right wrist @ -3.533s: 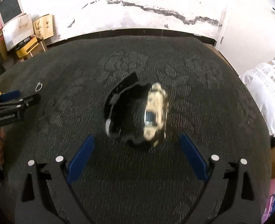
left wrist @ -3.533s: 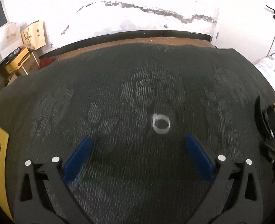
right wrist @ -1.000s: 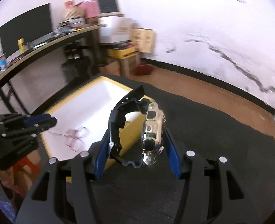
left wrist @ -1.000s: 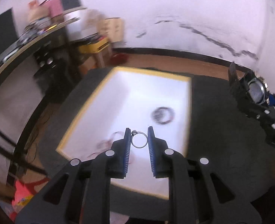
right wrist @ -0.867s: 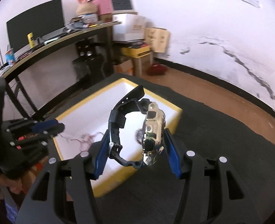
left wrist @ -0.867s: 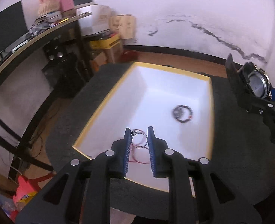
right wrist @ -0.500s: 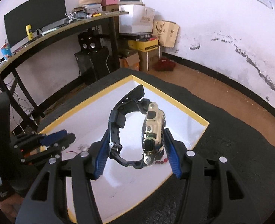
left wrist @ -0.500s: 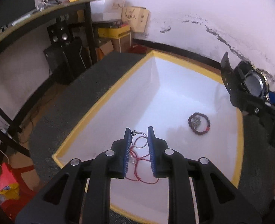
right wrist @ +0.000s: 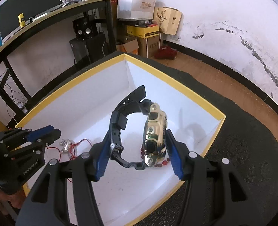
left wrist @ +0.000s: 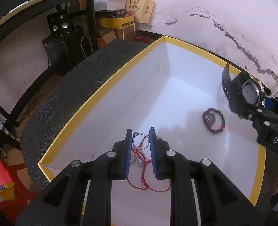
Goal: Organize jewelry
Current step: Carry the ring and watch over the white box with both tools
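Note:
My left gripper [left wrist: 140, 134] is shut on a small silver ring [left wrist: 140, 141] and holds it over the near left part of a white box with a yellow rim [left wrist: 101, 92]. My right gripper [right wrist: 137, 137] is shut on a gold watch with a black strap [right wrist: 154, 131], above the same box [right wrist: 217, 130]. In the box lie a red cord bracelet with silver charms [left wrist: 144, 179] and a dark red bead bracelet [left wrist: 213, 117]. The watch [left wrist: 249, 93] and right gripper also show at the right of the left wrist view. The left gripper shows in the right wrist view [right wrist: 54, 131].
The box sits on a dark patterned cloth [left wrist: 67, 92] over a round table. Behind it stand a black desk [right wrist: 50, 18], speakers [right wrist: 84, 30], cardboard boxes [right wrist: 144, 37] and paper bags against a cracked white wall. The wooden floor [right wrist: 214, 71] lies beyond.
Both grippers have moved from the cloth to above the box and sunk lower into it. The left closed on the ring and the right on the watch after the earliest frames.

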The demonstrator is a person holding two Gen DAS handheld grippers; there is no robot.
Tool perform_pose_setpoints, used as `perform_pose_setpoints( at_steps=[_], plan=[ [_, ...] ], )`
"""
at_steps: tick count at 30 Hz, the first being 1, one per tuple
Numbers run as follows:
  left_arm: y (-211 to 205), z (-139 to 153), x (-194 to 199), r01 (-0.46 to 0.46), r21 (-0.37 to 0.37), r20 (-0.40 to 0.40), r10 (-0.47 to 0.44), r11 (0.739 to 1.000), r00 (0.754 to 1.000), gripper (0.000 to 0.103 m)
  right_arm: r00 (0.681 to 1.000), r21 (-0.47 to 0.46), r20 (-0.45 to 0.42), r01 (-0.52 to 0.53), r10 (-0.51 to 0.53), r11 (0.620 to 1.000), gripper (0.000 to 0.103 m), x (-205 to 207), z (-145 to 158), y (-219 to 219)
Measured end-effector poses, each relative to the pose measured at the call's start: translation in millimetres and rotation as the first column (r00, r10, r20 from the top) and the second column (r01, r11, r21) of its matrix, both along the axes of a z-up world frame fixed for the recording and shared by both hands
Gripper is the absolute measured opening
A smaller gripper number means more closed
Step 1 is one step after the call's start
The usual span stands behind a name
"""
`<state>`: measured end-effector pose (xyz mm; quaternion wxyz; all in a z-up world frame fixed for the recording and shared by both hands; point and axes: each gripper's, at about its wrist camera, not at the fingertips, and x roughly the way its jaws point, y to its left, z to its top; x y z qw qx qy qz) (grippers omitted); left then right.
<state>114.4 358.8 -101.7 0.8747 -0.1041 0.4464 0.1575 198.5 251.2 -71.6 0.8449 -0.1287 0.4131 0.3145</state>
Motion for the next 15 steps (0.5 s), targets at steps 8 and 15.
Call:
perform_pose_setpoints(
  at_steps=[8,15],
  plan=[
    [-2.4,0.3,-0.9,0.0,0.003,-0.001,0.0,1.0,1.0,0.018,1.0,-0.007,-0.008,0.004,-0.004,1.0,0.055,4.2,-3.2,-0.3],
    [-0.7,-0.6,-0.4,0.001,0.005,-0.003,-0.001,1.0,1.0,0.018,1.0,-0.019,-0.007,-0.002,0.002,1.0,0.055,5.2,-3.2,2.5]
  ],
)
